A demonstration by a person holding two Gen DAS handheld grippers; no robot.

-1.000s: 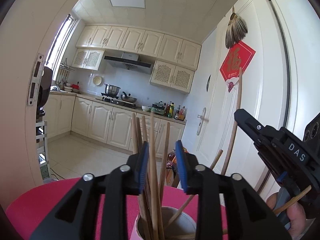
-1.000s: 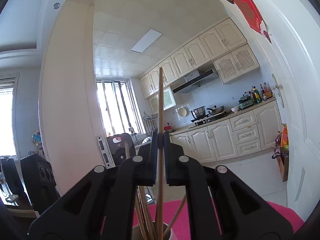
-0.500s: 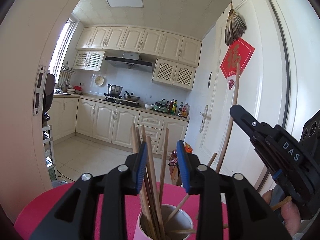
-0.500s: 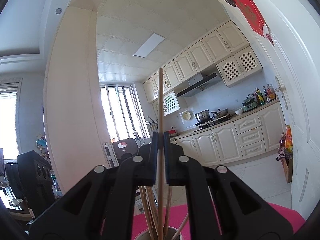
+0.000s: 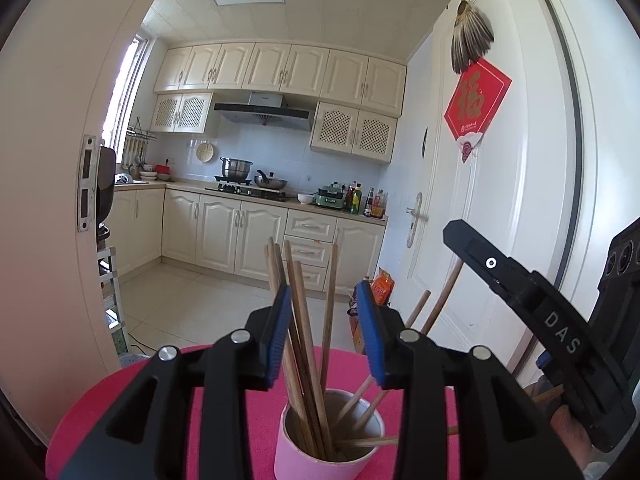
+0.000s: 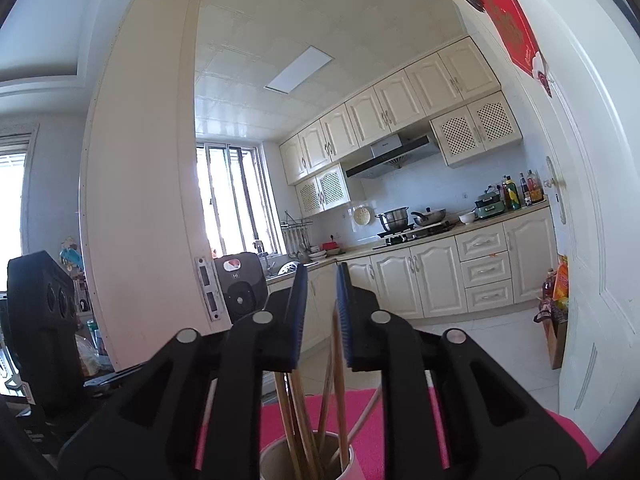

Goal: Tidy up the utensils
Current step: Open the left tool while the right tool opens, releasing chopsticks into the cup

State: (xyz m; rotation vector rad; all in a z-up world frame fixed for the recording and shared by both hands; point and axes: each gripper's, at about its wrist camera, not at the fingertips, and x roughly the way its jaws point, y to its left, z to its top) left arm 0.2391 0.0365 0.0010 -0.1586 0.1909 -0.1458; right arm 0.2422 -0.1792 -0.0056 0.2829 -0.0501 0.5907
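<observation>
Right gripper point(image 6: 322, 312): jaws have just been opening, one chopstick point(image 6: 339, 384) loose between them, dropped into the pink cup point(image 6: 352, 465).
Left gripper point(image 5: 326, 334): jaws have also been opening, parted around the chopstick bundle point(image 5: 298, 344), pads clear of it.
Cup: six o'clock, on the pink bench point(image 5: 240, 416).
Tip: back off straight up, don't snag sticks.
Writing: "DAS" on right gripper.
</observation>
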